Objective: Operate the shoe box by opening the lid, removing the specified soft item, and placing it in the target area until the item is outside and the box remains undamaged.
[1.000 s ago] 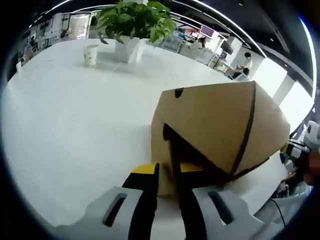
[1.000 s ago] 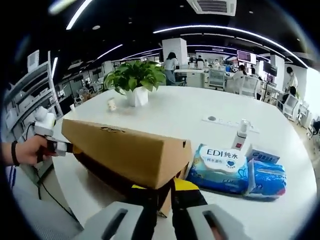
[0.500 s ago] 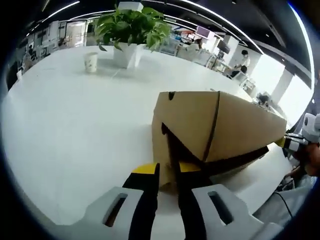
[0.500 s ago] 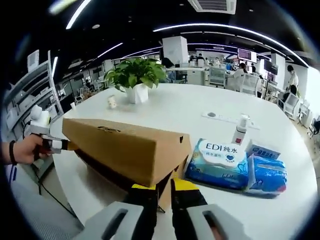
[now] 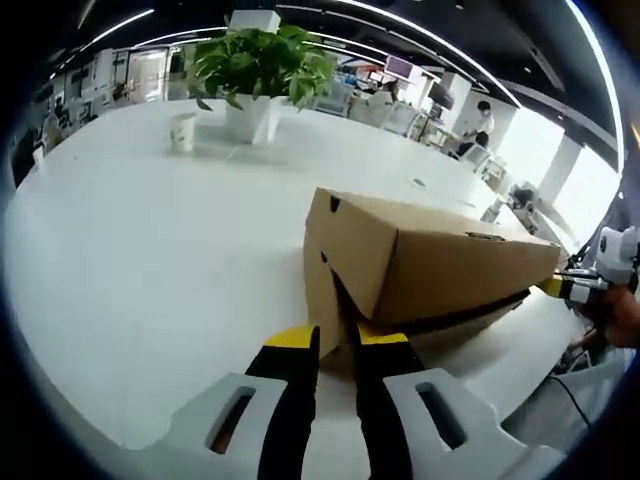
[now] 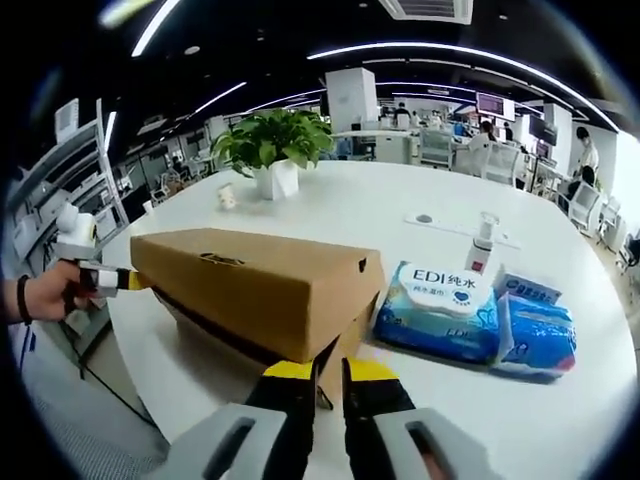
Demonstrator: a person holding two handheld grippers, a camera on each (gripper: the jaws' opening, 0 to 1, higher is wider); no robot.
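Observation:
A brown cardboard shoe box (image 5: pixel 430 270) lies on the white table (image 5: pixel 150 250). Its lid (image 6: pixel 255 280) sits low over the base, with a thin dark gap along the side. In the left gripper view, my left gripper (image 5: pixel 335 340) is shut on the lid's near corner flap. My right gripper (image 6: pixel 328 372) is shut on the lid's corner at the opposite end. Each gripper also appears in the other's view: the right gripper (image 5: pixel 578 288) at the box's far end, and the left gripper (image 6: pixel 100 280) held in a hand. The box's contents are hidden.
Two blue packs of wet wipes (image 6: pixel 440 310) (image 6: pixel 535 335) lie right of the box, with a small spray bottle (image 6: pixel 484 245) behind them. A potted plant (image 5: pixel 255 65) and a paper cup (image 5: pixel 182 130) stand farther back. Office desks and people fill the background.
The lid, raised steeply a second ago, has swung down over the base and now lies almost flat. Both grippers kept hold of its corners.

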